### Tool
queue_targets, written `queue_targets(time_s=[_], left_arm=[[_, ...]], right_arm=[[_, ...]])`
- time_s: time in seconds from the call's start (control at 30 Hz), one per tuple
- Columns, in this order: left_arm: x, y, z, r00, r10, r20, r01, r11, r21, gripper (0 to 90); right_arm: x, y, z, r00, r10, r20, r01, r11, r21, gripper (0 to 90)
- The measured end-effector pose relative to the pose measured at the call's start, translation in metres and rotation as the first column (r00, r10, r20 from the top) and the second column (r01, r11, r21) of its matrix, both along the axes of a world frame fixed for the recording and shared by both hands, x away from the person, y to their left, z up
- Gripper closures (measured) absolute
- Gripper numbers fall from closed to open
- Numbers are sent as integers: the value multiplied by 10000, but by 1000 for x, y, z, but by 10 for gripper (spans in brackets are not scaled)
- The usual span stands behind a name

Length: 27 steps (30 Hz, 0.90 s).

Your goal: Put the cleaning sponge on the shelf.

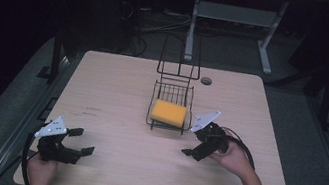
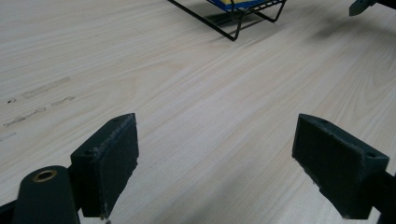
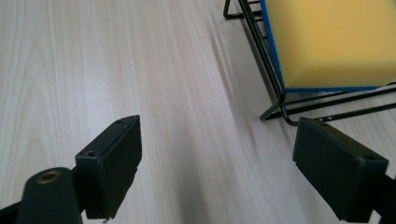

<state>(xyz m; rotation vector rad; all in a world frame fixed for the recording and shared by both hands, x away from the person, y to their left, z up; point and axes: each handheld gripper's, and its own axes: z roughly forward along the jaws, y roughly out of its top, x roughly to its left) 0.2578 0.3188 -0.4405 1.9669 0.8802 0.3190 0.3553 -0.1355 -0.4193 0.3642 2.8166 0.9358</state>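
**Sponge in wire rack, both grippers open and empty**

A yellow sponge is seen lying flat in the black wire rack near the middle of the light wooden table. In the right gripper view a blue layer is visible along the sponge's lower edge, and the sponge is seated inside the rack's wire frame.

The right gripper is held just beside the rack's near right corner, low over the table. Its jaws are spread wide with nothing between them; bare tabletop is seen in the gap, and the rack's corner foot sits just ahead of the right-hand jaw in its own view. No contact with rack or sponge is shown.

The left gripper is held at the near left of the table, well apart from the rack. Its jaws are likewise spread wide, nothing gripped, bare wood between them. The rack's front edge is seen far ahead in its view.
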Motion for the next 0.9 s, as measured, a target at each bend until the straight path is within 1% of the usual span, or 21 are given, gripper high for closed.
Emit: queue_targets(time_s=[0.3, 0.33, 0.5, 0.57, 0.67, 0.8, 0.83, 0.9], left_arm=[[0, 0, 0, 10000, 4, 2, -4, 10000, 1, 141], [0, -1, 0, 10000, 0, 4, 0, 10000, -3, 141], [0, -1, 0, 10000, 13, 3, -13, 10000, -3, 141], [0, 0, 0, 10000, 9, 2, -9, 10000, 12, 141], [0, 0, 0, 10000, 16, 5, -16, 10000, 9, 141], [0, -1, 0, 10000, -4, 8, 4, 10000, 20, 141], [0, -1, 0, 10000, -8, -6, 8, 10000, 29, 141], [0, -1, 0, 10000, 1, -17, -1, 10000, 23, 141]], right_arm=[[-8, -8, -3, 9999, -136, -107, 136, 9999, -2, 153], [-10, -10, -4, 9999, -89, -48, 89, 10000, 12, 154], [-14, -14, -5, 9998, -179, -81, 179, 9998, -34, 153], [-17, -17, -6, 9996, -204, -170, 205, 9998, 40, 153], [-20, -18, -7, 9996, -179, -240, 178, 9998, -45, 153], [-22, -20, -8, 9995, -177, -253, 176, 9998, -45, 153], [-23, -22, -10, 9993, -220, -287, 216, 9997, -137, 153], [-24, -24, -11, 9991, -240, -338, 236, 9996, -119, 153]])
